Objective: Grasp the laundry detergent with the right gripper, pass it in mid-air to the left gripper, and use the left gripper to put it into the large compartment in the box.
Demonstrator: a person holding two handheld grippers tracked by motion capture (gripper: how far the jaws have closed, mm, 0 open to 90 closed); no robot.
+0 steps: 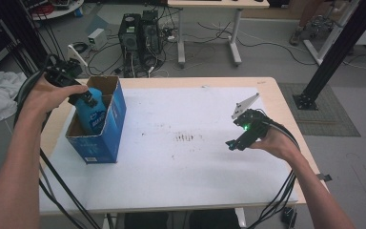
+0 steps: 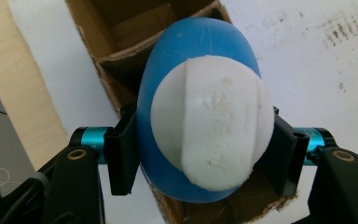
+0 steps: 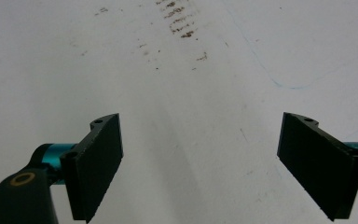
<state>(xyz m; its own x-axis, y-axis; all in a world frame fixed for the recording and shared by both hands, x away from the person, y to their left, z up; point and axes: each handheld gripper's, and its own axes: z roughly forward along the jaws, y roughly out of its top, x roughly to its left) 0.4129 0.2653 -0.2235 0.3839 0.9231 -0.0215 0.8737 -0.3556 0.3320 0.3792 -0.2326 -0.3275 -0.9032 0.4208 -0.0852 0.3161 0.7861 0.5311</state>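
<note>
Now, largest to smallest:

Table: the light wooden table (image 1: pixel 286 102) carries a white sheet (image 1: pixel 181 181) with brown scuff marks (image 1: pixel 185 138) near its middle; both tools work above it.

Box: the open blue cardboard box (image 1: pixel 108 136) stands near the table's left end, flaps up, its brown inside facing up (image 2: pixel 135 28).

Bottle: the blue plastic bottle with a white flip cap (image 2: pixel 212 121) sits part-way in the box mouth, cap end toward the left tool's camera, body leaning on the box's inner wall (image 1: pixel 91 114).

Left gripper (image 1: pixel 86 98): its jaws are clamped on the bottle's shoulders just behind the cap, one pad on each side.

Right gripper (image 1: pixel 233 143): jaws spread wide with nothing between them, held over bare sheet well apart from the box.

Step, as I judge it: moving the bottle through the box opening.

Doing it well: keep the squeeze firm, since the rounded plastic could slip; travel along the bottle's long axis so it clears the flaps; bring the free tool over to steady the light box if it tips or drags.
</note>
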